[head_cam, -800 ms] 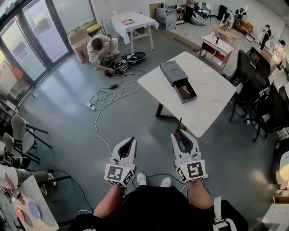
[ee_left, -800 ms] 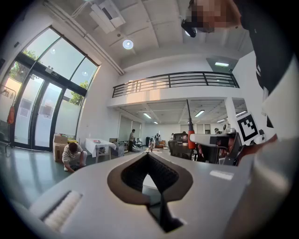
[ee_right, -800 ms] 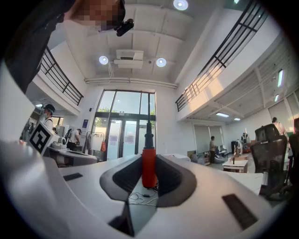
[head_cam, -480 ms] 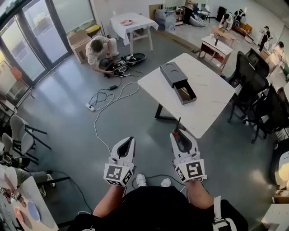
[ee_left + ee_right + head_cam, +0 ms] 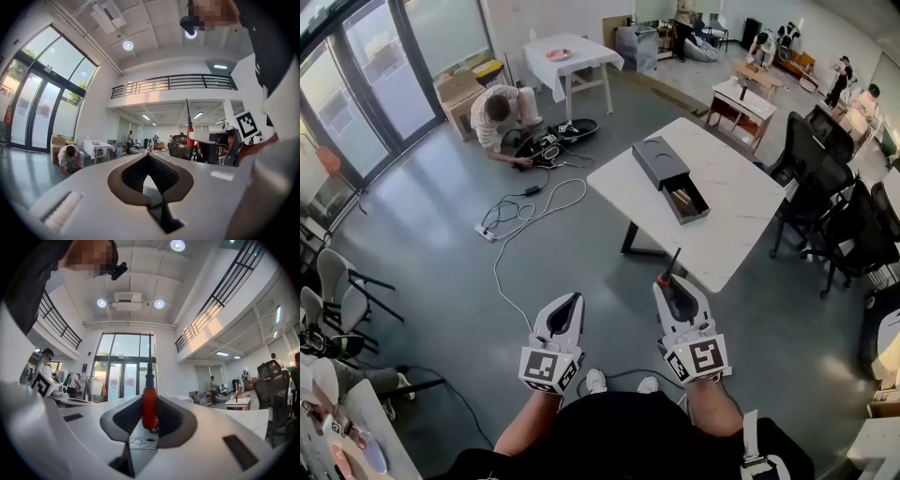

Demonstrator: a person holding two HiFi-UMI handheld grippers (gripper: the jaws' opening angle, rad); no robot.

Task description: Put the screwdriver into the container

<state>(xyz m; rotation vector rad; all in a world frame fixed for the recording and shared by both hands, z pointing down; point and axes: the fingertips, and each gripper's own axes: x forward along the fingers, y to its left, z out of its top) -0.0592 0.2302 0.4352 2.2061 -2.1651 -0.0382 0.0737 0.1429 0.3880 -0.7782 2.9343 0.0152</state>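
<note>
Right gripper view, screwdriver (image 5: 149, 405) clamped in right hand-held gripper (image 5: 149, 398), left hand-held gripper (image 5: 149, 156) closed, empty.

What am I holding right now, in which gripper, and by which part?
The right gripper holds the screwdriver by its red handle, with the dark shaft sticking up above the jaws. The left gripper holds nothing; its jaws are together.

Both forearms (image 5: 528, 424) are reaching out in front of the body, side by side and roughly parallel; the left gripper (image 5: 570, 302) is pointing ahead about level, its jaws sitting closed tip to tip with nothing between them; the right gripper (image 5: 668, 284) is hanging out just beside it, not touching, jaws clamping on the red handle of the screwdriver (image 5: 149, 406), which is standing upright across them.
</note>
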